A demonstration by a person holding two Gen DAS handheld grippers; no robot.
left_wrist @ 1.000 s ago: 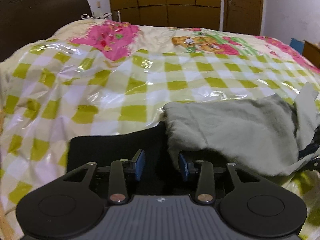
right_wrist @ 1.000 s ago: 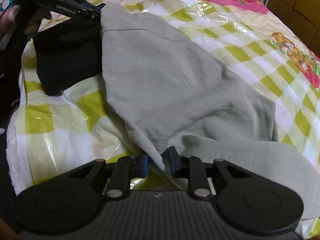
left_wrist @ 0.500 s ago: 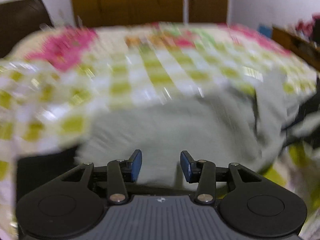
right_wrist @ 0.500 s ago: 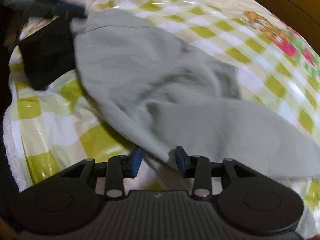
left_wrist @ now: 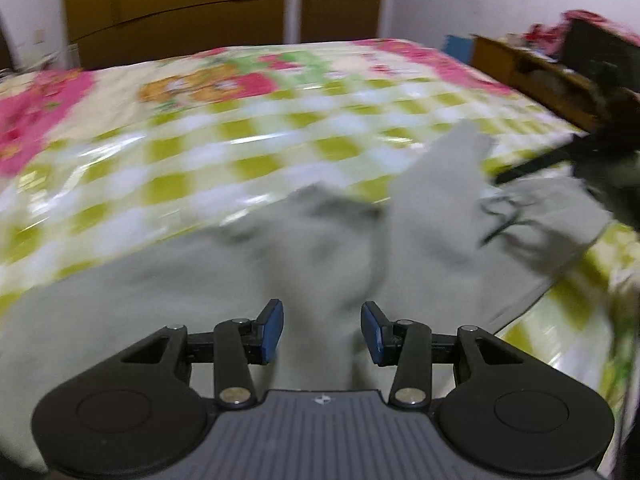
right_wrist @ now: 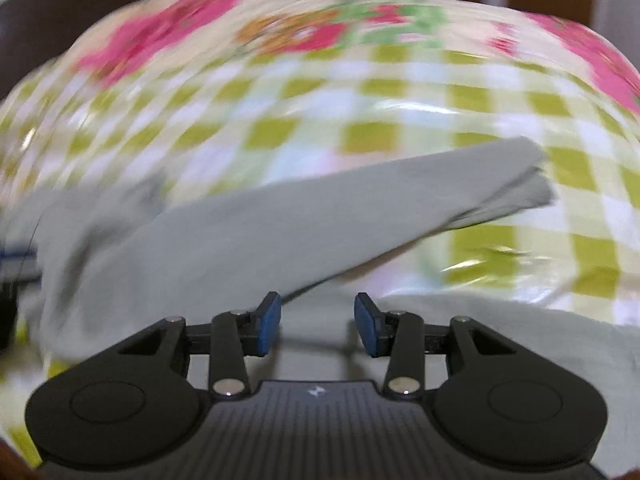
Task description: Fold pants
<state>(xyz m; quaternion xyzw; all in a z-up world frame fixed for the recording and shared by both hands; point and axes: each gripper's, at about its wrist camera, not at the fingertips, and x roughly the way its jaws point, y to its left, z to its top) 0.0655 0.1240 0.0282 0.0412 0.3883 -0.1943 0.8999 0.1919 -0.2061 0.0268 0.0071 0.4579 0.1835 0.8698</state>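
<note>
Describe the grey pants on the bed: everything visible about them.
The pants are pale grey-green, soft, matte cloth, lying rumpled and unfolded on the glossy checked bed cover. In the right wrist view one leg stretches flat toward the right, its cuff end doubled. A dark drawstring trails near the waist. Both tongs, left and right, are open above the fabric, gripping nothing.

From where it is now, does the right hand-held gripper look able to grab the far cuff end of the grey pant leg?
Probably yes: the right hand-held gripper is open, and nothing lies on the grey fabric pant leg between it and the cuff, though it would have to travel forward.
</note>
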